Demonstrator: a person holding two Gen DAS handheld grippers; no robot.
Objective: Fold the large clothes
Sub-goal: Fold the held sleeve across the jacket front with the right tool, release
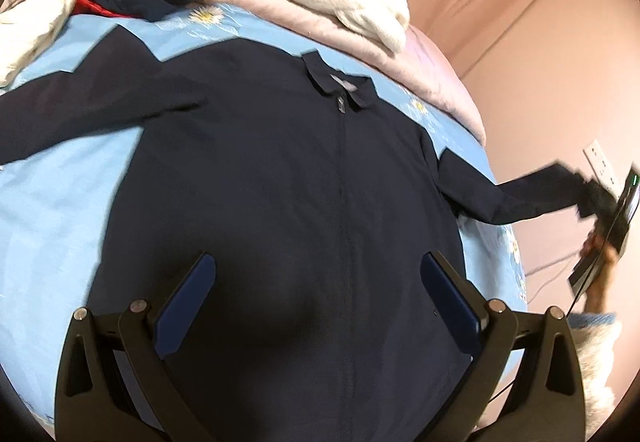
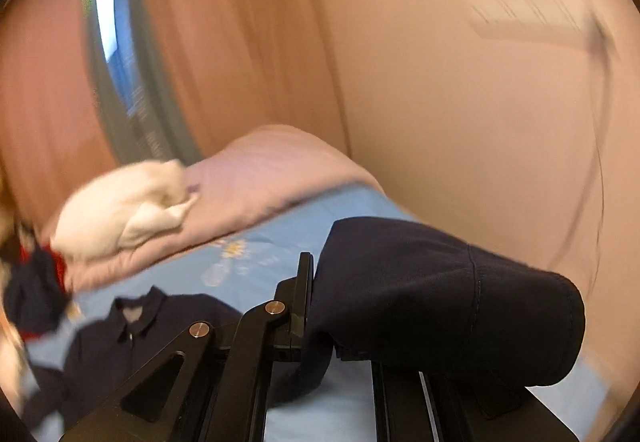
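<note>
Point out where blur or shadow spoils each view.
Left wrist view: mostly sharp; the open left hand-held gripper casts a dark shadow on the navy jacket. Right wrist view: motion blur smears the wall outlet and white blanket.

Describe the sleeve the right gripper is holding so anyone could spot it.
On the blue bedsheet lies a navy zip jacket. Its sleeve stretches off the bed's edge, clamped in the right gripper. The other sleeve lies flat on the sheet.
</note>
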